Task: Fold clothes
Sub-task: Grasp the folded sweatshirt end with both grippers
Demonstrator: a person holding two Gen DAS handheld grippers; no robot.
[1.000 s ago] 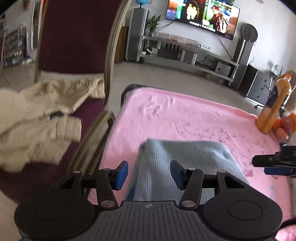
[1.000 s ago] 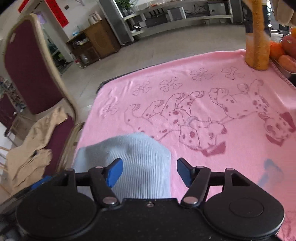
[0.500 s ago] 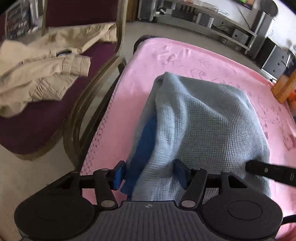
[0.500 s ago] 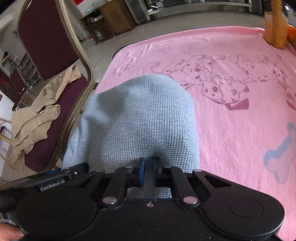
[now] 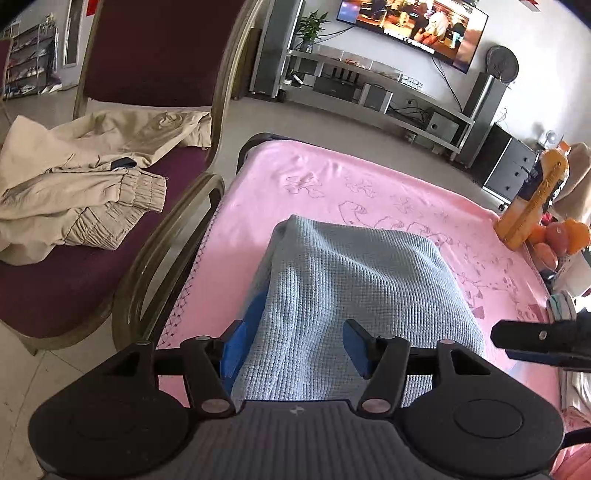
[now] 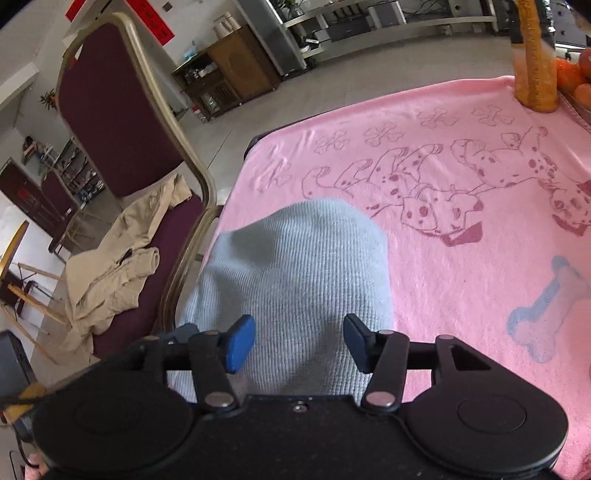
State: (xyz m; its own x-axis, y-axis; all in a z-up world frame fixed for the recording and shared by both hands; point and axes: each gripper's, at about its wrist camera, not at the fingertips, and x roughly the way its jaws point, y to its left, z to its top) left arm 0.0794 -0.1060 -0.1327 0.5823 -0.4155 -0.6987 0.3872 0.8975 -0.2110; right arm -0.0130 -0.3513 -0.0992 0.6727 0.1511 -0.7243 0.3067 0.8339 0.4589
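Right wrist view: right claw [image 6: 299,341] has just reopened, pads off the folded light-blue knit garment [image 6: 295,280] at frame centre on the pink dog-print blanket [image 6: 461,277]. Left claw [image 5: 293,345] open, straddling it. Fold released; next garment likely due.

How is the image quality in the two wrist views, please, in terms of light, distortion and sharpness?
Left wrist: daylight, sharp; fisheye bends the chair frame; dark corners; sweater folds shaded; TV readable. Right wrist: same curved edges, floor washed out at the far left, blanket print crisp.
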